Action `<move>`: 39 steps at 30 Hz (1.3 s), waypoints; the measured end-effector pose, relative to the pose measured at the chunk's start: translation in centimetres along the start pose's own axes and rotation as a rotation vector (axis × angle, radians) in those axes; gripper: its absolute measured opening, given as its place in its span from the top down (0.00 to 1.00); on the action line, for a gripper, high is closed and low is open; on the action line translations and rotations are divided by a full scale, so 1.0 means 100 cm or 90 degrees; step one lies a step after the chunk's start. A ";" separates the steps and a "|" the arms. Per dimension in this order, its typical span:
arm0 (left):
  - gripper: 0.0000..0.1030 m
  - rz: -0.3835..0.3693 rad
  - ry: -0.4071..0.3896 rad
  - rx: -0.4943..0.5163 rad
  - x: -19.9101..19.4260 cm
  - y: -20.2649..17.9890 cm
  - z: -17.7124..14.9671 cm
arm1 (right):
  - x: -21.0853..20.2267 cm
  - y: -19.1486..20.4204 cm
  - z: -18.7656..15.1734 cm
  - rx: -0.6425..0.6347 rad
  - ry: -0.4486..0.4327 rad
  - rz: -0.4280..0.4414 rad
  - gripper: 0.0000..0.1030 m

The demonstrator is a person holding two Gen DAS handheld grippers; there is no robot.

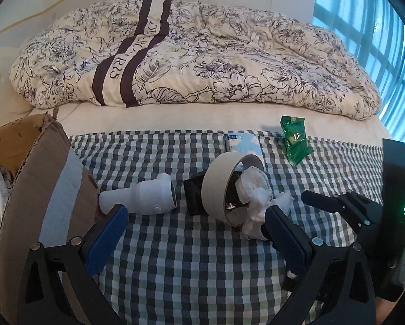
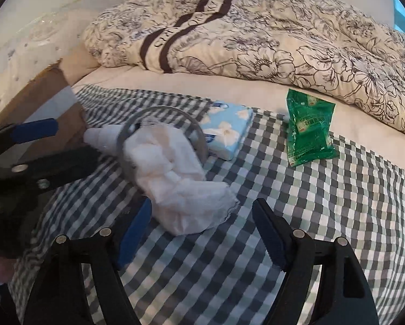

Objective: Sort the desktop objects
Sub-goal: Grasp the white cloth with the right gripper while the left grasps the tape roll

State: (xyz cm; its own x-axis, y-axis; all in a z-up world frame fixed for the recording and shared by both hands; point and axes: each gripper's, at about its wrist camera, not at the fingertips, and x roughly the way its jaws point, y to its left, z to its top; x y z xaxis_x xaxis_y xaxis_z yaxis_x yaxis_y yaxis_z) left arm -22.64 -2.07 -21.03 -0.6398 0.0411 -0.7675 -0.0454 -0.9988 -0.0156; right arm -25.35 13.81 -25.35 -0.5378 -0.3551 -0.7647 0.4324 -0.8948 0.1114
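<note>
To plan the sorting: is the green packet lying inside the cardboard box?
No, the green packet lies on the checked cloth, far from the cardboard box.

A bed [image 1: 175, 116] is covered by a checked cloth [image 1: 191, 257] and a floral duvet [image 1: 202, 62]; a cardboard box [image 1: 26, 162] is set at the cloth's left edge.

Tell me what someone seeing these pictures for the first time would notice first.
Probably the floral quilt heaped along the back of the bed. Nearer, on the checked cloth, a tape roll lies on its side with crumpled tissue at its opening, and a bright green packet lies to the right. Both grippers, left and right, are open over the cloth.
</note>
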 end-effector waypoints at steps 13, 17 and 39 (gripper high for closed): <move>0.00 -0.008 0.001 0.003 0.010 -0.001 0.003 | 0.004 0.001 0.002 0.010 0.020 0.002 0.88; 0.00 -0.021 -0.006 0.010 0.013 -0.009 0.004 | -0.007 -0.007 -0.001 0.022 0.019 0.004 0.89; 0.73 -0.026 0.018 0.014 0.036 -0.037 0.000 | -0.063 -0.056 -0.018 0.105 -0.006 -0.044 0.89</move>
State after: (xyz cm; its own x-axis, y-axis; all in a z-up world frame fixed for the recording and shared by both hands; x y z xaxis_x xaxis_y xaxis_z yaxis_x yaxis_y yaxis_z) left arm -24.73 1.75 -23.75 -0.6152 0.0813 -0.7841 -0.0883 -0.9955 -0.0339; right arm -23.13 21.53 -22.31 -0.5691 -0.2928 -0.7684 0.2703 -0.9491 0.1616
